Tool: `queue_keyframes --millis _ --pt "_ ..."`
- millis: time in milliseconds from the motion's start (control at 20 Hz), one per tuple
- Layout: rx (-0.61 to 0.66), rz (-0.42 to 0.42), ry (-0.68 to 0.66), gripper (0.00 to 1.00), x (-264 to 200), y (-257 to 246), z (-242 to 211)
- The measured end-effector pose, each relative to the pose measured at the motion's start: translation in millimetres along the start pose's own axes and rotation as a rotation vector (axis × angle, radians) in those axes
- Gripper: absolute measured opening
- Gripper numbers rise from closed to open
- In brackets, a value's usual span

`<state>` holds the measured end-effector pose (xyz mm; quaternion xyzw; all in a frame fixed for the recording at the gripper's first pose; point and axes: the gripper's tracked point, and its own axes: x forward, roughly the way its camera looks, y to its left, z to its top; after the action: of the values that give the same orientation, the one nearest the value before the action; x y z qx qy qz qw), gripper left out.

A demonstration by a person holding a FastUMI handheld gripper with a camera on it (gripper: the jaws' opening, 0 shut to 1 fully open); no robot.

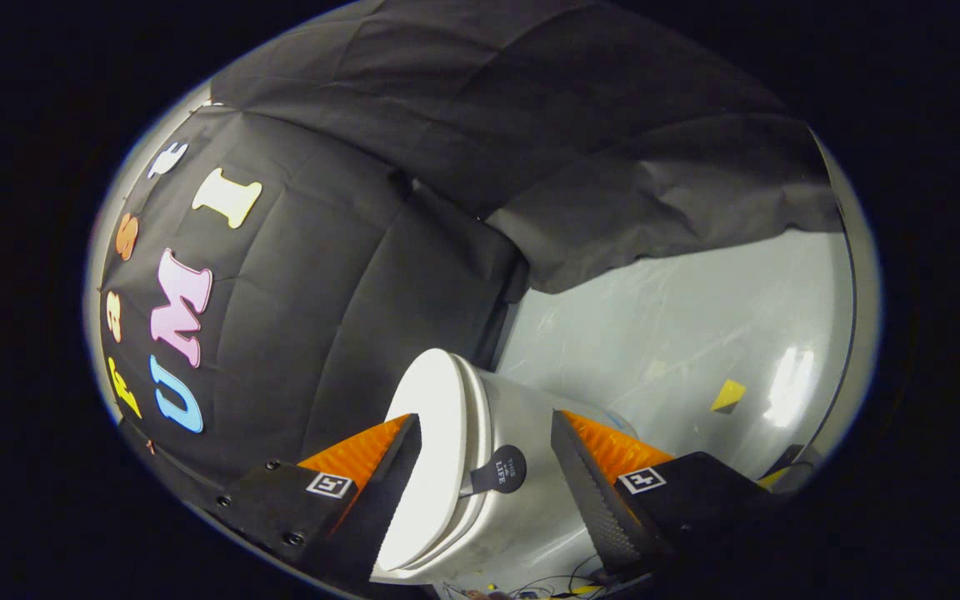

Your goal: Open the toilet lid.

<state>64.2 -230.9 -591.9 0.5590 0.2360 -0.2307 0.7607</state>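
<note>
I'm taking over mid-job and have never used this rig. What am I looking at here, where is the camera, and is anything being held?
This is a hand-held gripper carried by a person, not a robot arm. The camera rides on it and looks forward along its two jaws, the orange and black wedges low in the view. The picture is rolled sideways, so the scene looks tipped. Between the jaws sits a white toilet, seen from close up, with its lid by one jaw and a small dark round tab sticking out from its side. The jaws stand wide apart and press on nothing, so nothing is held. Beyond the toilet lies a shiny grey floor with a yellow marker.
</note>
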Motion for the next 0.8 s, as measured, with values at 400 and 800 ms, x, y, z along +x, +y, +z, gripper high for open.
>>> queue_keyframes --millis 400,800 --pt "0.176 0.068 0.098 0.93 30 -11 -36" --pt "0.275 0.09 0.131 0.44 51 -23 -57"
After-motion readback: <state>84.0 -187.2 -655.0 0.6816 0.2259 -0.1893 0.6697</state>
